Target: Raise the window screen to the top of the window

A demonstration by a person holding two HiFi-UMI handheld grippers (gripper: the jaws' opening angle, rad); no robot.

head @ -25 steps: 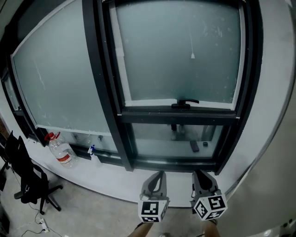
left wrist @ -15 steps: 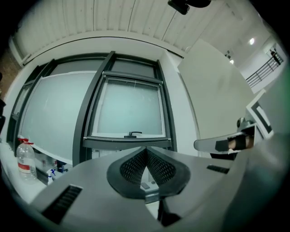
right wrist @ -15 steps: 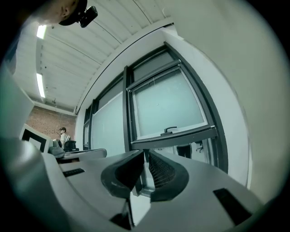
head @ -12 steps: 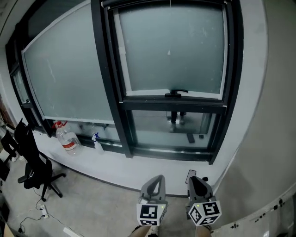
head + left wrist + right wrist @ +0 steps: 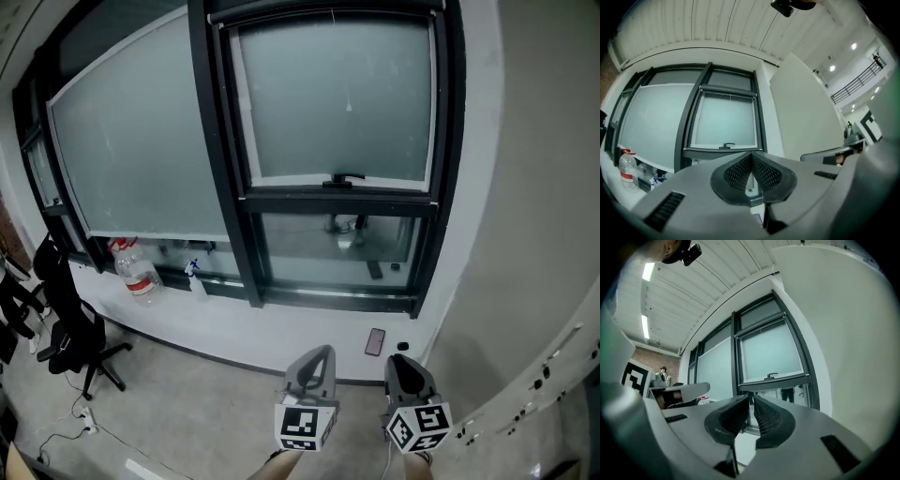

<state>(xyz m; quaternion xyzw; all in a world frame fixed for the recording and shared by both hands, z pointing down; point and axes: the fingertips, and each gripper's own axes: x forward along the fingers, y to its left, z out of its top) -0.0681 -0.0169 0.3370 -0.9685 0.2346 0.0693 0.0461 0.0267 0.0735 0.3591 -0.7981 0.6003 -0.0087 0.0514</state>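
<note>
The window screen [image 5: 337, 98] is a pale frosted panel in the black-framed window [image 5: 211, 159]. Its bottom bar carries a small black handle [image 5: 339, 178] and sits about two thirds of the way down the opening, with clear glass below. Both grippers hang low in the head view, well short of the window. The left gripper [image 5: 319, 356] and the right gripper [image 5: 404, 362] are shut with nothing between their pads. The left gripper view shows its gripper [image 5: 750, 157] under the handle [image 5: 725, 146]. In the right gripper view the gripper [image 5: 751, 398] lies below the handle [image 5: 771, 375].
A large water bottle [image 5: 136, 272] and a small spray bottle [image 5: 195, 277] stand on the sill at the left. A black office chair [image 5: 70, 328] is on the floor at far left. A phone [image 5: 375, 341] lies below the window. A white wall [image 5: 525, 234] closes the right side.
The view has drawn back from the window, which now looks smaller and farther away. Both grippers stay shut and low. The screen's bar keeps its place in the frame.
</note>
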